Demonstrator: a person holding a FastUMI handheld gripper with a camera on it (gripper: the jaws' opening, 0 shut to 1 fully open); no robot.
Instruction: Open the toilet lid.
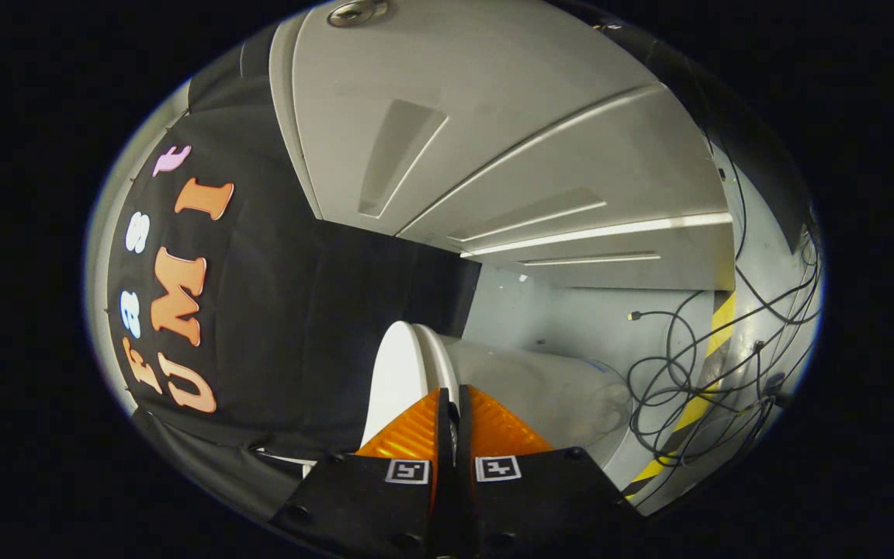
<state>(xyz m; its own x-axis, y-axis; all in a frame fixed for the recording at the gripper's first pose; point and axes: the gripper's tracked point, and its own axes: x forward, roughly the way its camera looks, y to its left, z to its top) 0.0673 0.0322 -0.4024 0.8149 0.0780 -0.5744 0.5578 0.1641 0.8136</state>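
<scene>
Gripping toilet lid (399,373) by its thin rim, tool (453,400) with 2 fingers pressed nearly together on that edge just ahead; lid apparently raised near upright beside black cloth wall (299,326); advised: steady pinch, slow arc, no twisting.

No legible text, brand or number on any item, two square coded markers (452,470) on the hand-held gripper (451,404), patterns only, not readable.
</scene>
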